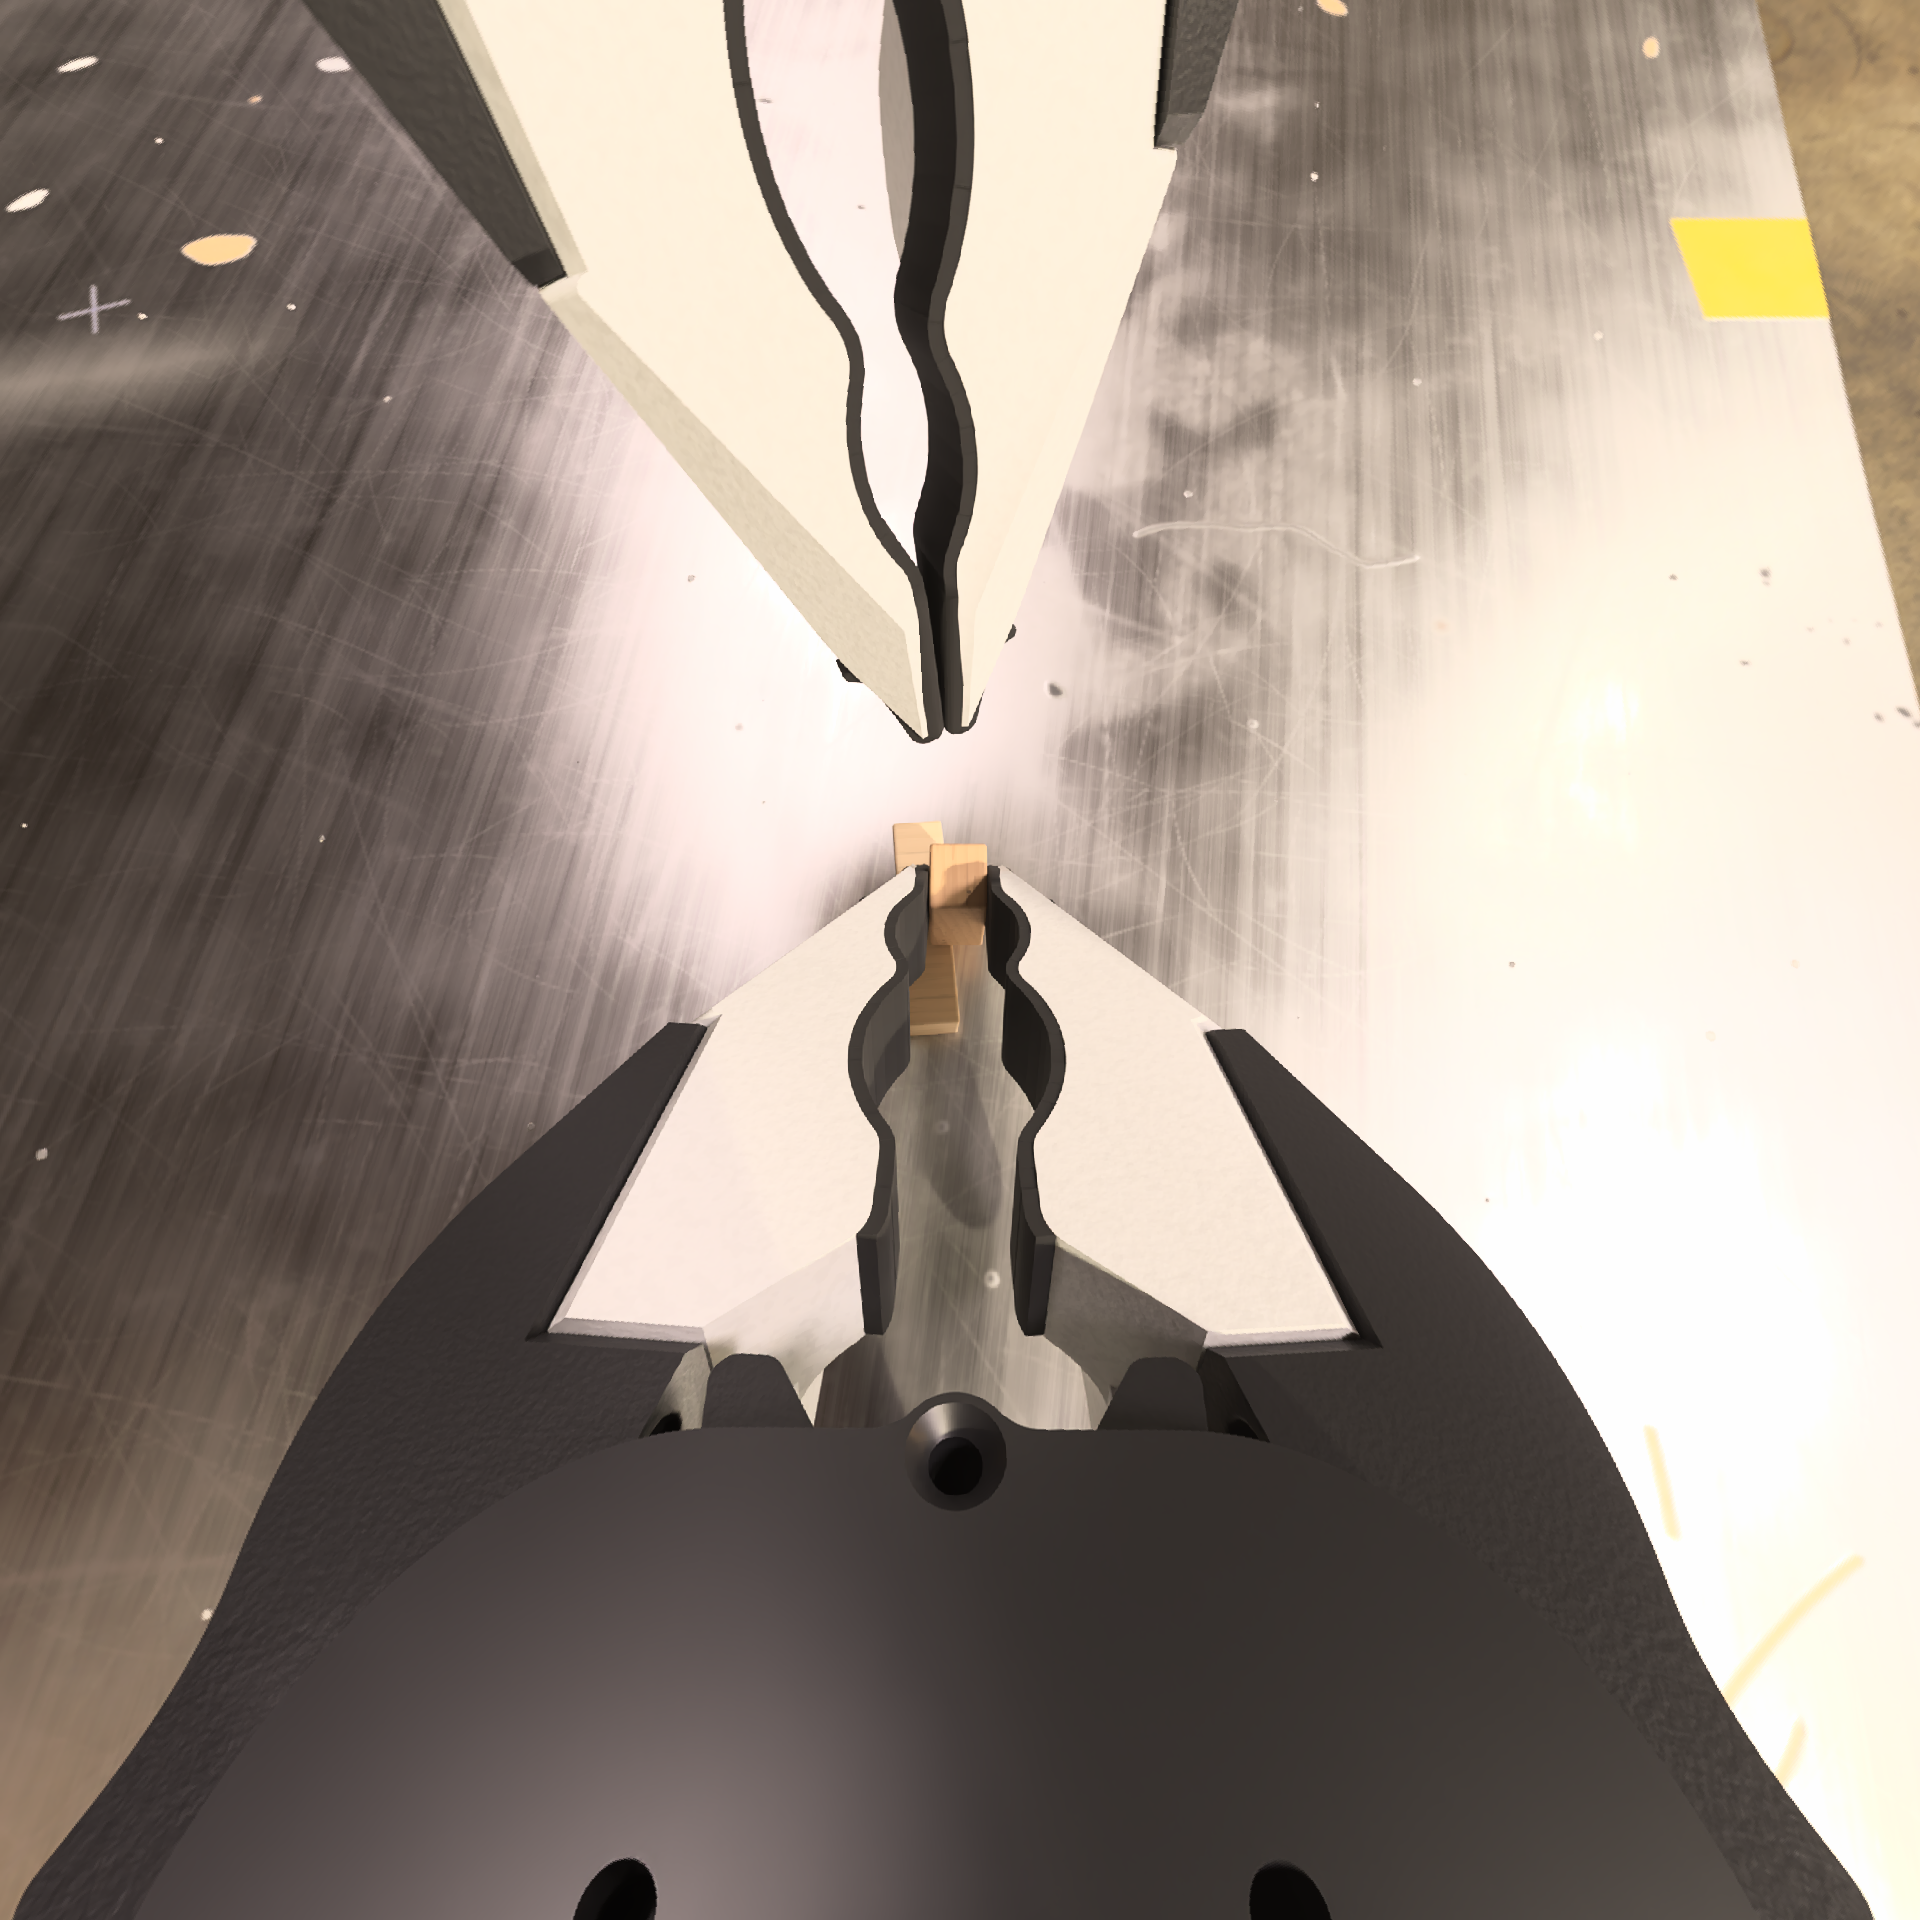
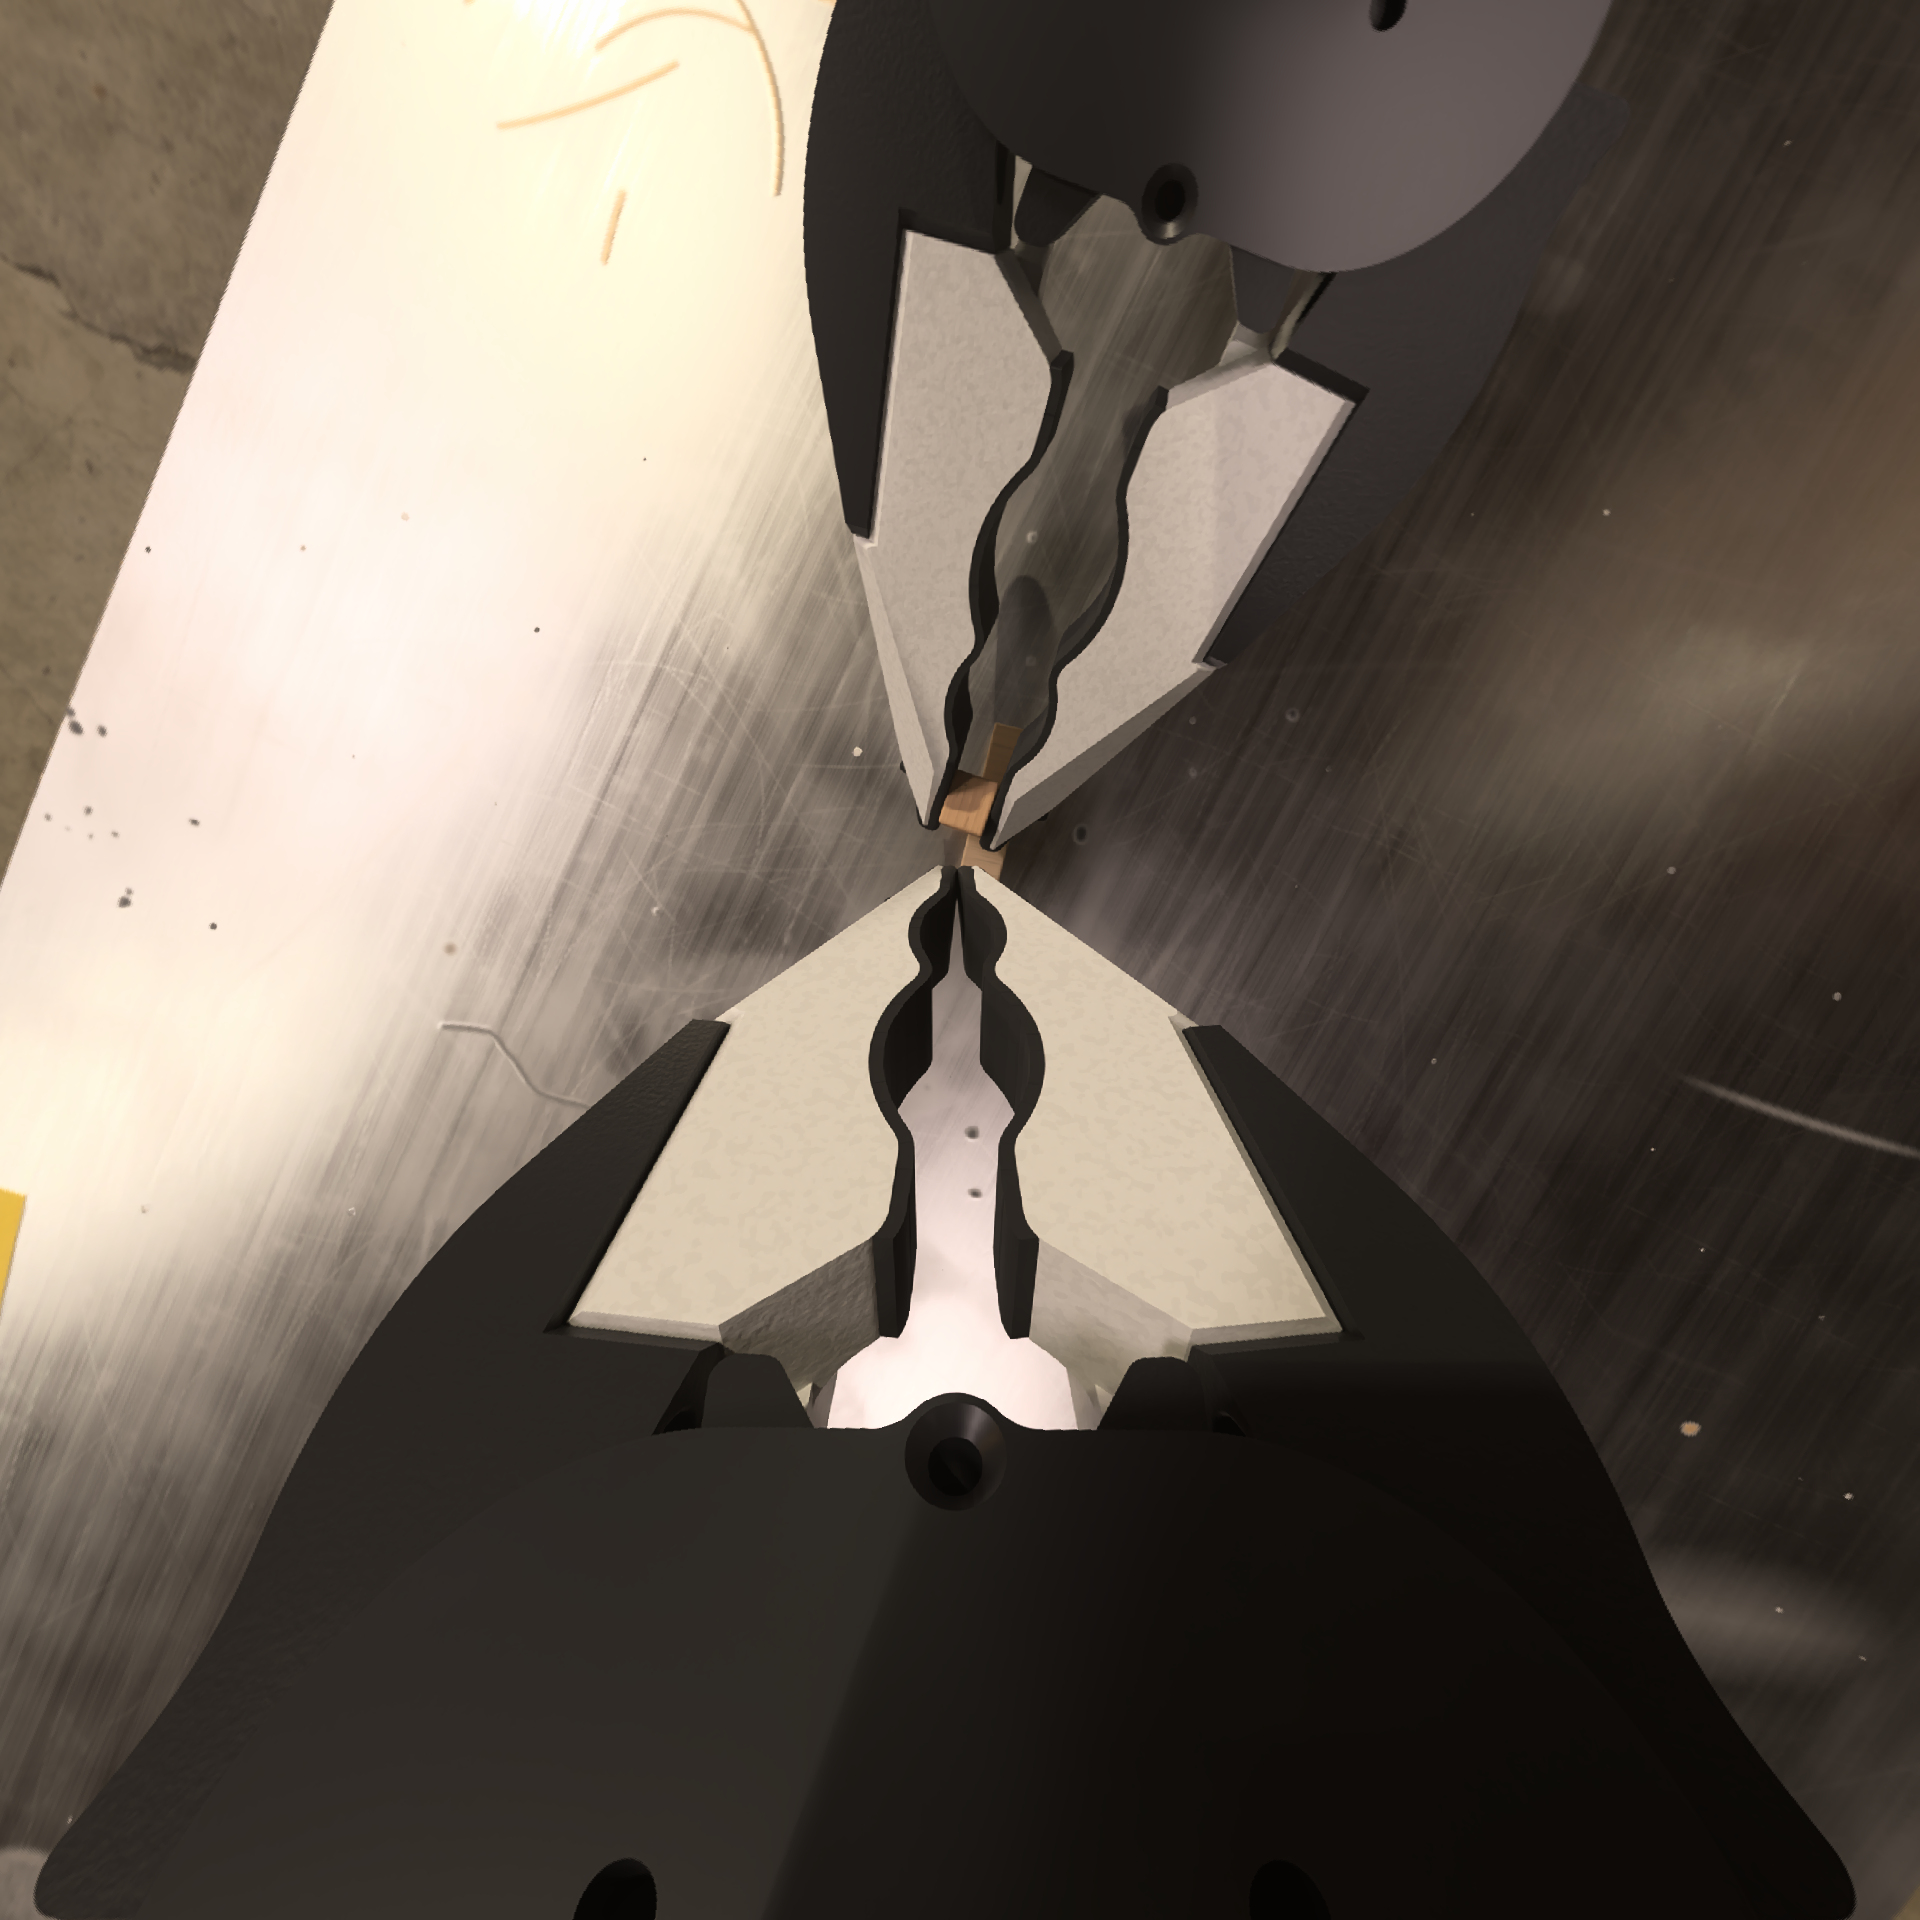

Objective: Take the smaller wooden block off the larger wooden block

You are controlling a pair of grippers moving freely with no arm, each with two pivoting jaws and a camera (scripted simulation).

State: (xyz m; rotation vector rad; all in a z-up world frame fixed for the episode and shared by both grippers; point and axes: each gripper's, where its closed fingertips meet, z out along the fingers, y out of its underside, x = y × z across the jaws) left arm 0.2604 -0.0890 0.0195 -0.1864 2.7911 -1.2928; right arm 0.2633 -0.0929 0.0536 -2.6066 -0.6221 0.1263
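A small light wooden block (image 1: 956,868) sits between the fingertips of my left gripper (image 1: 956,881), which is shut on it. The longer, larger wooden block (image 1: 935,997) lies under it on the metal table, along the line of the fingers, with one end showing beyond the tips. I cannot tell whether the two blocks touch. My right gripper (image 1: 940,727) faces the left one from the far side, shut and empty, tips just short of the blocks. In the right wrist view the right gripper (image 2: 958,878) is shut, and the left gripper (image 2: 966,824) holds the small block (image 2: 971,805) above the larger block (image 2: 984,854).
The scratched metal table (image 1: 1455,831) ends at the right in the left wrist view, with brown floor (image 1: 1870,104) beyond. A yellow patch (image 1: 1751,265) lies near that edge. It also shows at the left edge of the right wrist view (image 2: 8,1247).
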